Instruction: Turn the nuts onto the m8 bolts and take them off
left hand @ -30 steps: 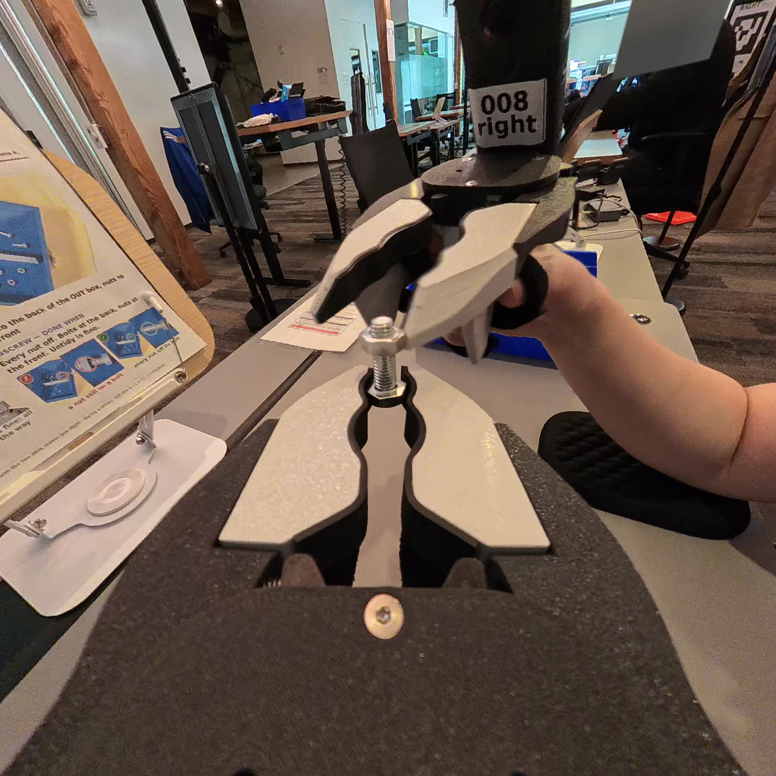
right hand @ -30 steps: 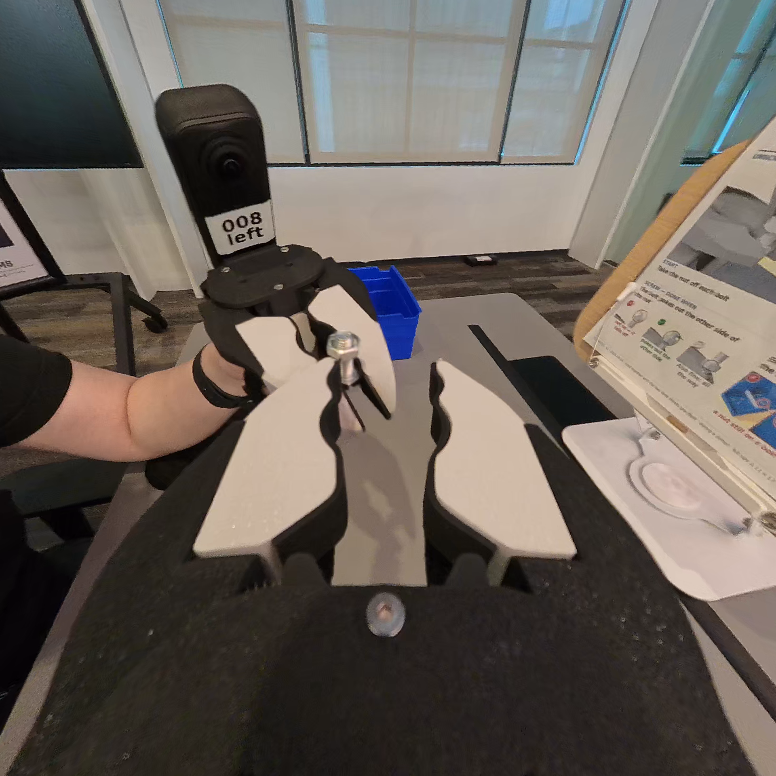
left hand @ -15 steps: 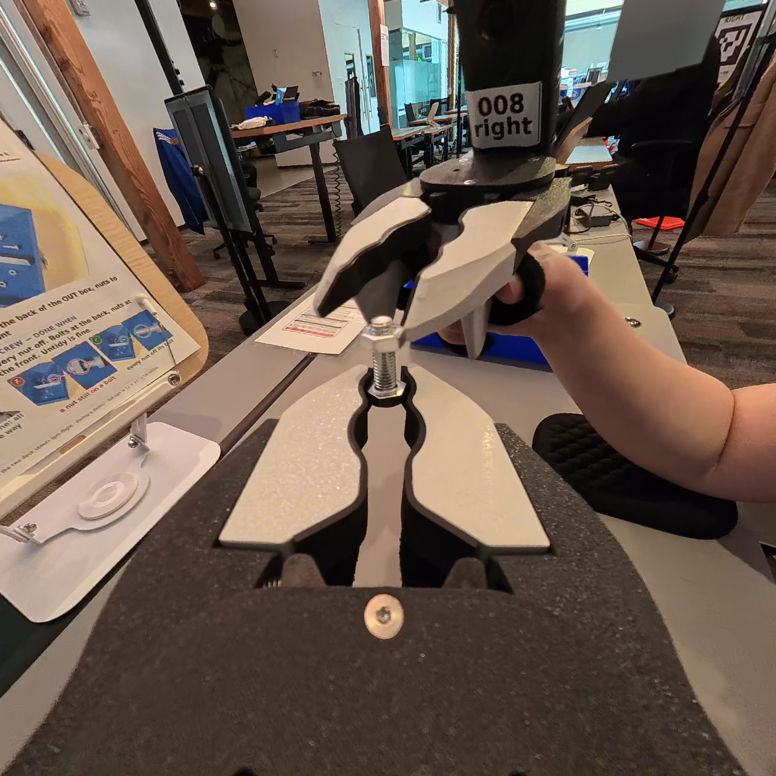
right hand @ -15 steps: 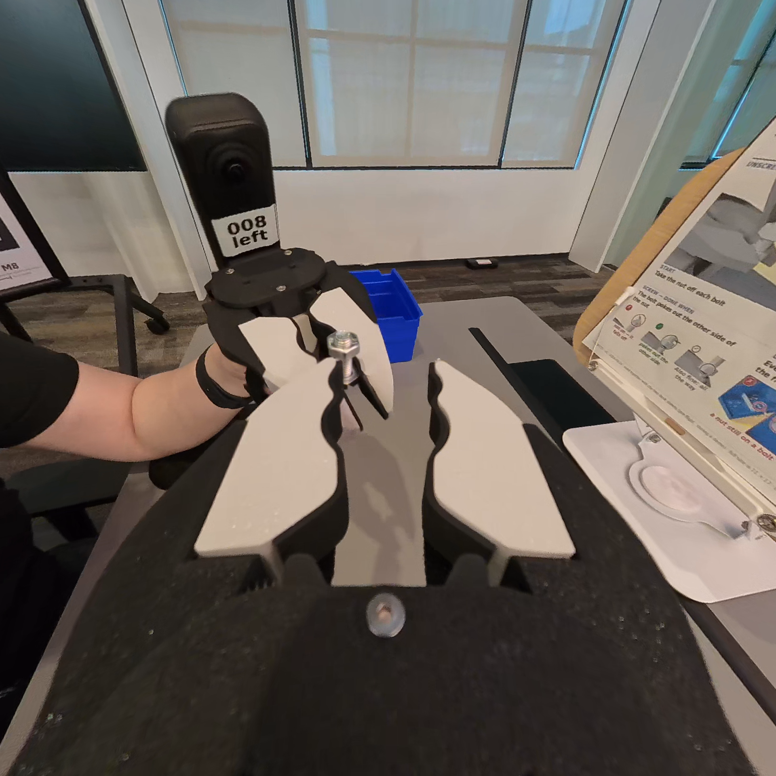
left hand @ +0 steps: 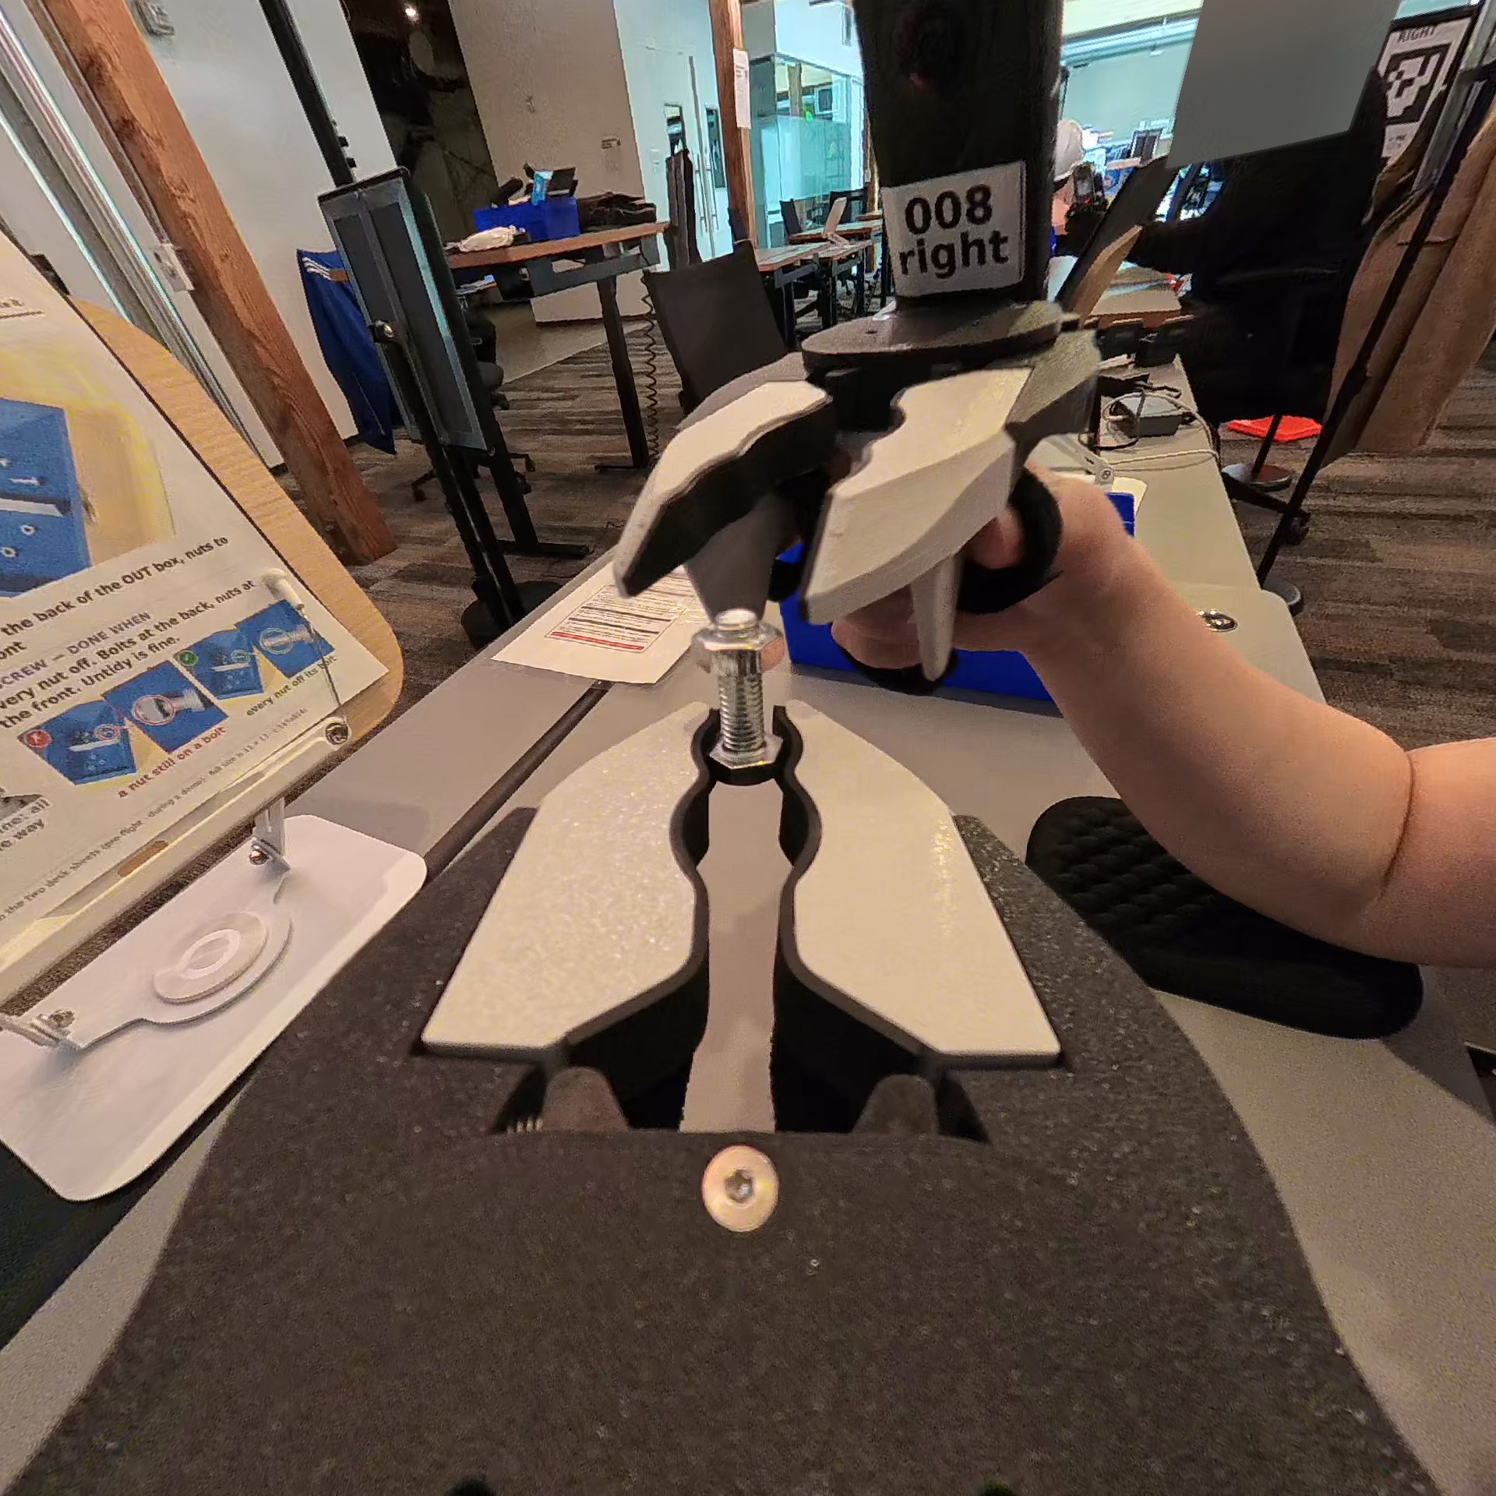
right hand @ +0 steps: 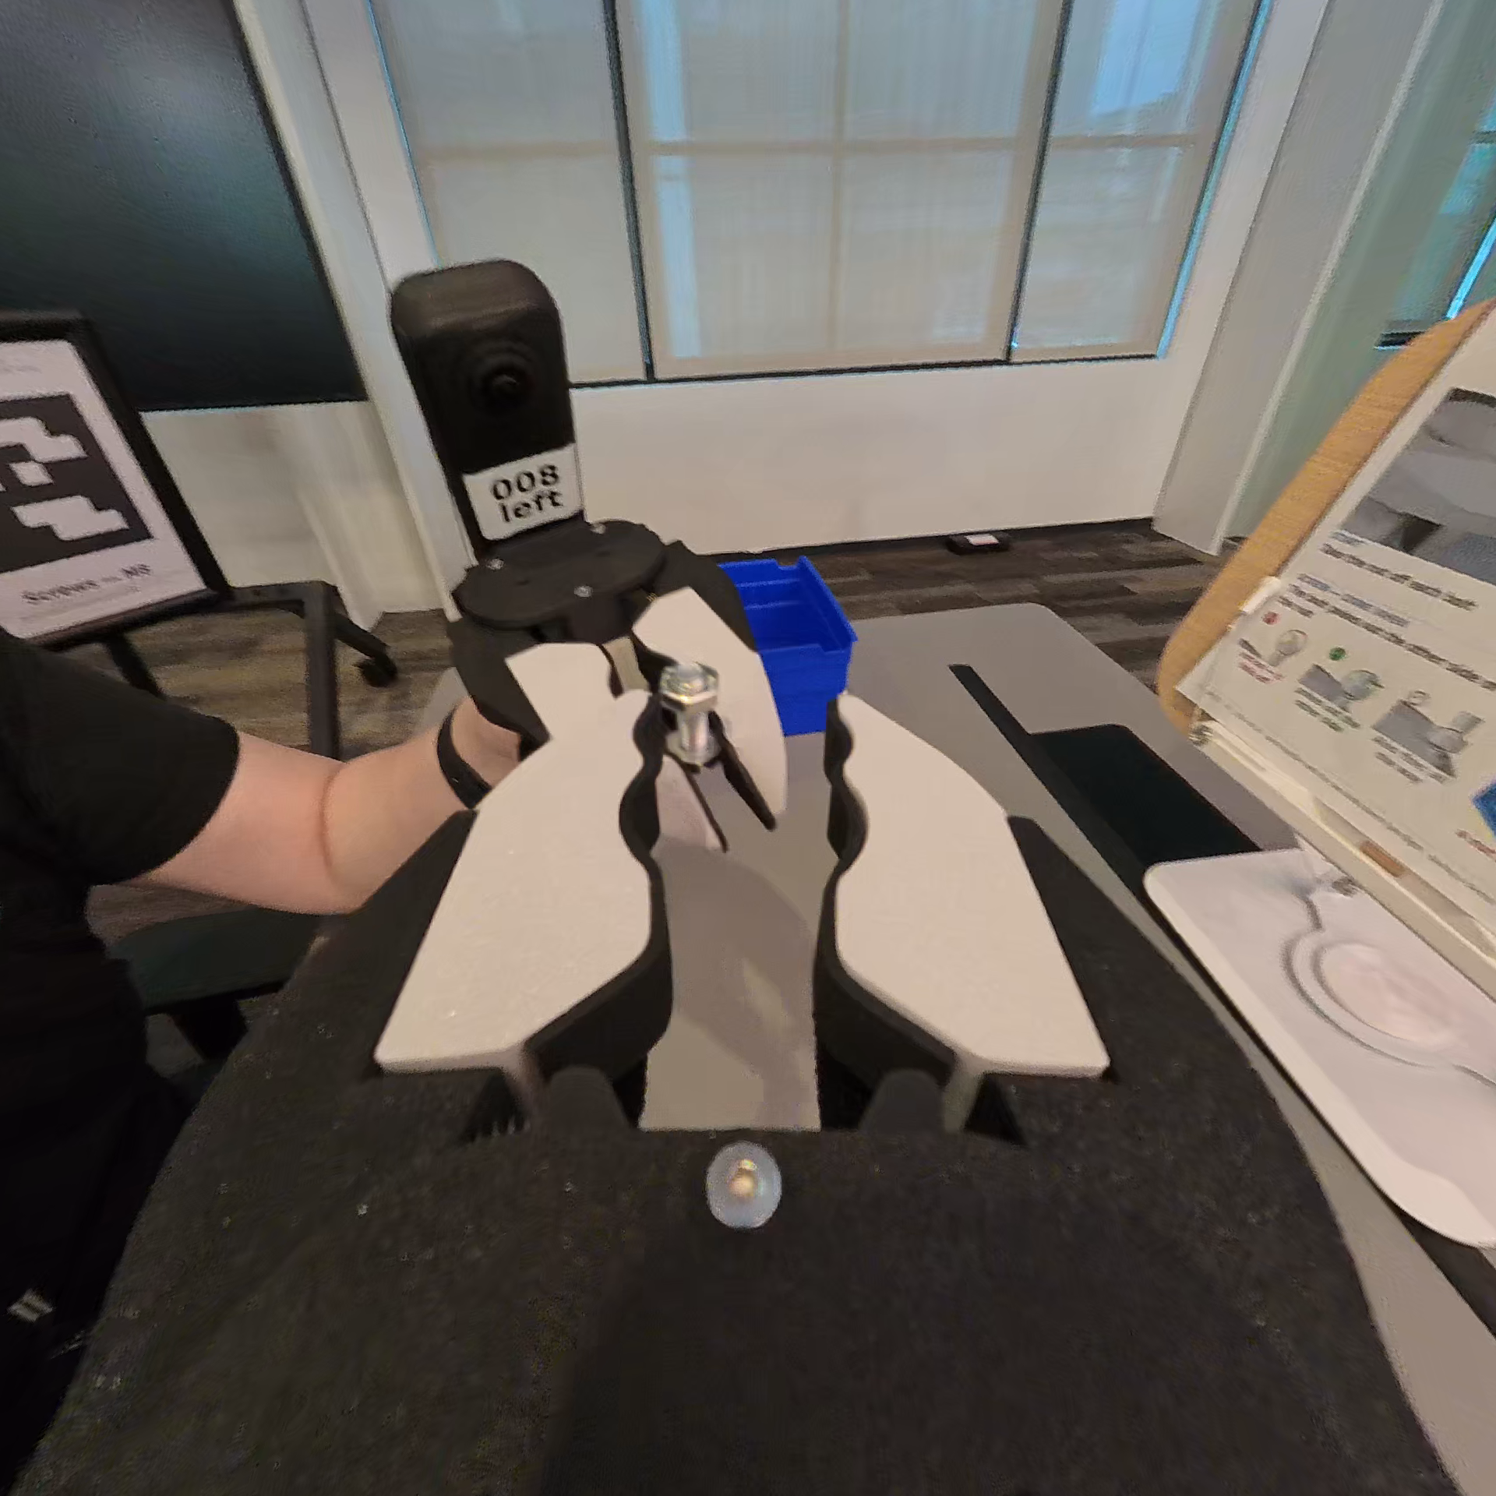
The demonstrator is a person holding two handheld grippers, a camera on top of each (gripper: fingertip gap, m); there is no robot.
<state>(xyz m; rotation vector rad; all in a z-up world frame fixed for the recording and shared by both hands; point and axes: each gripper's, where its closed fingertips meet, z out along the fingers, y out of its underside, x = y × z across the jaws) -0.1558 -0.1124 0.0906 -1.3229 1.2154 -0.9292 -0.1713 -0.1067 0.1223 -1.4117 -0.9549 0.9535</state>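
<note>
My left gripper [left hand: 743, 728] is shut on the hex head of an M8 bolt [left hand: 738, 712] and holds it upright above the grey table [left hand: 931, 753]. A nut [left hand: 733, 645] sits near the top end of the thread. My right gripper [left hand: 720, 595] is open and hangs just above the nut, fingers pointing down, not closed on it. In the right wrist view the bolt [right hand: 688, 728] and nut [right hand: 688, 684] stand beside the left finger of my open right gripper [right hand: 738, 720], held by the left gripper [right hand: 733, 809].
A blue bin [left hand: 996, 680] stands on the table behind the right hand; it also shows in the right wrist view [right hand: 789, 639]. An instruction board [left hand: 162, 648] on a white base [left hand: 202, 971] stands at the left. A black wrist pad [left hand: 1214, 915] lies under the forearm. The grippers are tip to tip, or close to it.
The right gripper has shifted slightly and its view is a little blurred; it stays open over the nut. The left gripper keeps holding the bolt upright.
</note>
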